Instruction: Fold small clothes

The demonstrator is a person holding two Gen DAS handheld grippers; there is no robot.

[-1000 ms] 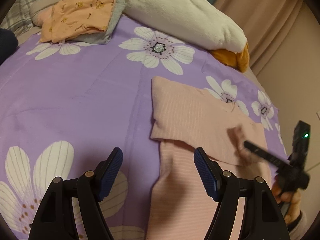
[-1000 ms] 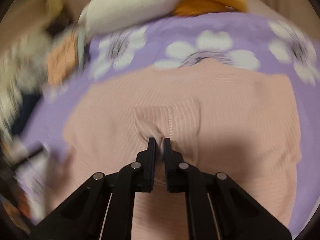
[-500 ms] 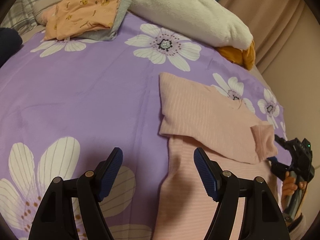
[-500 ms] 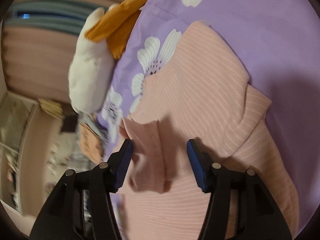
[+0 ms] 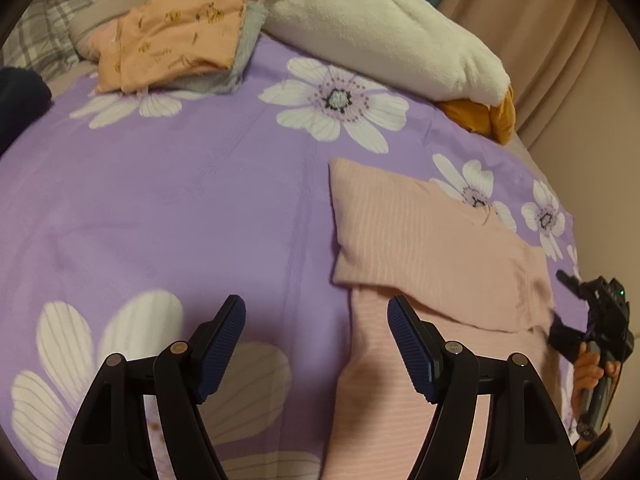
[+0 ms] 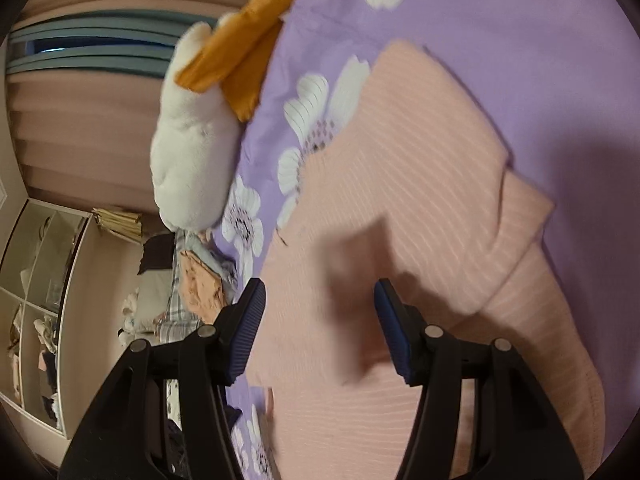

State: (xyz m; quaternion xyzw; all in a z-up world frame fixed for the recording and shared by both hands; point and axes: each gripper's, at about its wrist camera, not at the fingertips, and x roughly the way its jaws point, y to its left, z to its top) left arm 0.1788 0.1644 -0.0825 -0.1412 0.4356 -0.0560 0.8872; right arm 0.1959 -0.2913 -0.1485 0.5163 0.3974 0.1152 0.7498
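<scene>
Pink top (image 5: 432,240) lies on the bed (image 5: 168,208) at 3 o'clock, sleeve tucked in to square the fold; right tool (image 6: 320,320) has just been opening, nothing pinched, left tool (image 5: 316,344) wide apart, empty, poised at its hem.

— Where did the pink top (image 5: 432,240) lie?
— Flat on the purple flowered sheet (image 5: 180,200), partly folded. The left gripper (image 5: 316,340) hovered with jaws apart, its 2 pads clear of the cloth.
</scene>
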